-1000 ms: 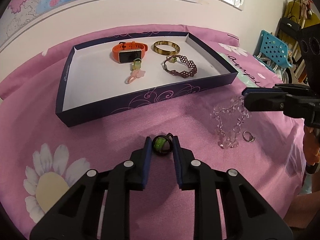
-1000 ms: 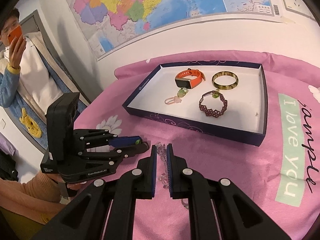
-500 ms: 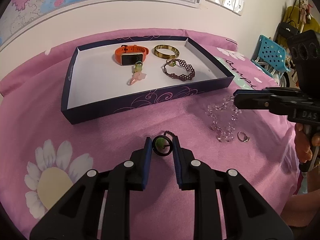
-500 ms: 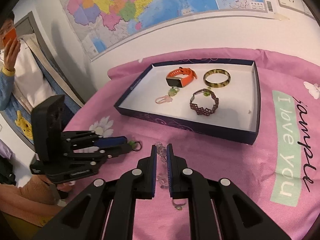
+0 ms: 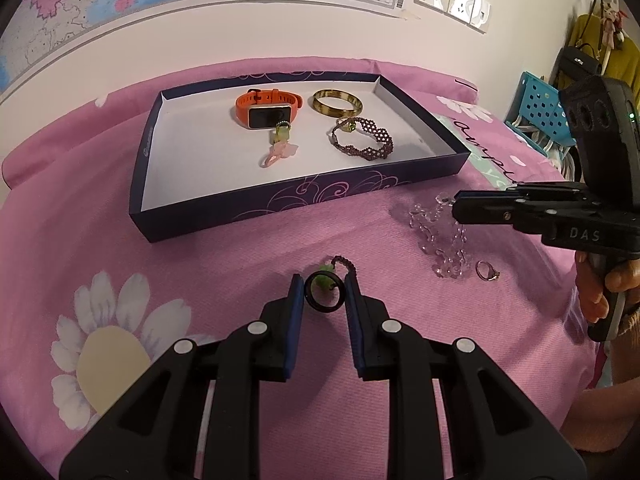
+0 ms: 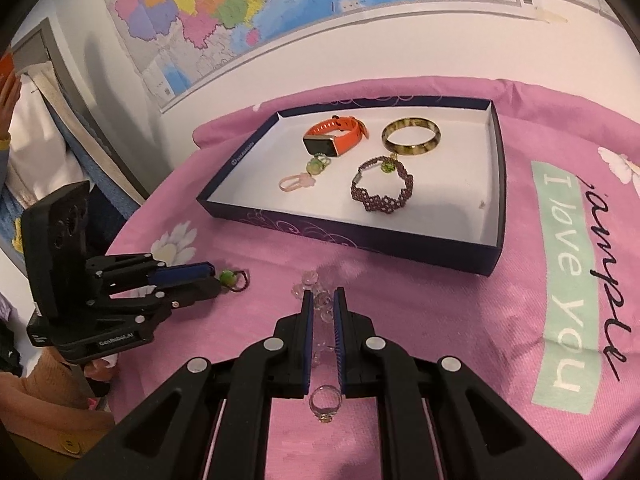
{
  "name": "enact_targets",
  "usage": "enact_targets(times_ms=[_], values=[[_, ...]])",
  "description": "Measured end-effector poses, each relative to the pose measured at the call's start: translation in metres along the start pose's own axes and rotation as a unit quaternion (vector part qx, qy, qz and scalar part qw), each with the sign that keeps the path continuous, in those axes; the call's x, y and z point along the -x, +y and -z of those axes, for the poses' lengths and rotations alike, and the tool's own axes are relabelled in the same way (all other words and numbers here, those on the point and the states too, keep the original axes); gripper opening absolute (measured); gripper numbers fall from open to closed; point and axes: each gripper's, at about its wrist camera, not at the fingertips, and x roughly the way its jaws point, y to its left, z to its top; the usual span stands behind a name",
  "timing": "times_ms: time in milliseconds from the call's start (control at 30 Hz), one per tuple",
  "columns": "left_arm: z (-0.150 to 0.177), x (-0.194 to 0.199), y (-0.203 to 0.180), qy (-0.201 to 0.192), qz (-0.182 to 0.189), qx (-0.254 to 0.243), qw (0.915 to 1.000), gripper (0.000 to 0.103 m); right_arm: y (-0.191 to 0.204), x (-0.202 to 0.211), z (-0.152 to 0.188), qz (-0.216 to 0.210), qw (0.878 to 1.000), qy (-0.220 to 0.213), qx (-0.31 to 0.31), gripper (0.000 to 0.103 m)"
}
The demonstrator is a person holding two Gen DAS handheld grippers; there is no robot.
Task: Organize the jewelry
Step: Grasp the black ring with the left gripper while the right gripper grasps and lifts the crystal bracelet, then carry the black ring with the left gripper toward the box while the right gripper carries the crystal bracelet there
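Clear bead bracelet (image 6: 320, 300) pinched by right hand-held gripper (image 6: 321, 300).

Pink cloth (image 6: 460, 320): "I love you", "sample". Left gripper (image 6: 224, 278) body: "GenRoboAI". Right gripper (image 5: 454, 204) body: "DAS".

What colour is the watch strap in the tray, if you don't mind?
Orange strap; clearest in the left wrist view.

- Black plastic left gripper (image 5: 325, 293), blue-padded fingers (image 5: 295, 304), silver round screws along the arms.
- Matching right gripper (image 6: 322, 307), white "DAS" lettering on the side.
- Orange knitted sleeve (image 6: 36, 384).
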Motion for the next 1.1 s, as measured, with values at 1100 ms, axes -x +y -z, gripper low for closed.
enact_targets(times_ms=[1100], values=[[0.002, 0.0, 0.003, 0.003, -0.003, 0.012, 0.9999, 0.021, 0.01, -0.003, -0.005, 0.044, 0.999, 0.002, 0.028, 0.006]])
